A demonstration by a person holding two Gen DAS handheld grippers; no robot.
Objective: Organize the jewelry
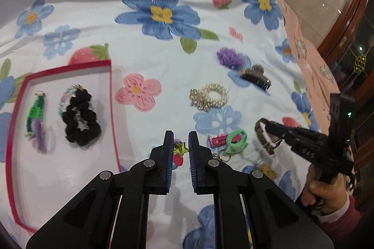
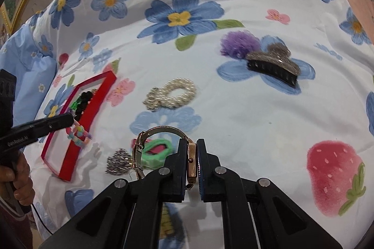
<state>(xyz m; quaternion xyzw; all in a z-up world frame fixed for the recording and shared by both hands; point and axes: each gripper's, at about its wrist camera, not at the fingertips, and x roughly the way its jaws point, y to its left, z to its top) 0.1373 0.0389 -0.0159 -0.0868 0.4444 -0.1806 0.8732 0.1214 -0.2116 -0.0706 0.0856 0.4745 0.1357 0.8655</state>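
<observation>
We see the left tongs [image 1: 181,146] clamped on a beaded charm bracelet [image 1: 178,151], bottom centre; the right tongs [image 2: 192,151] grip a gold watch [image 2: 191,160], bottom centre.

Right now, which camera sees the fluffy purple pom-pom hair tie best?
The right wrist view: the fluffy purple pom-pom hair tie looks bigger and sharper there. The left wrist view shows it smaller and blurrier, farther off.

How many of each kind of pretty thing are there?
Bracelets: 3 (pearl bracelet, beaded bracelet, charm bracelet)
Watches: 1 (watch)
Hair clips: 3 (claw clip, pink clip, green sequin clip)
Hair ties: 3 (black scrunchie, green hair tie, purple pom-pom)
Silver sparkly piece: 1
Total: 11
</observation>
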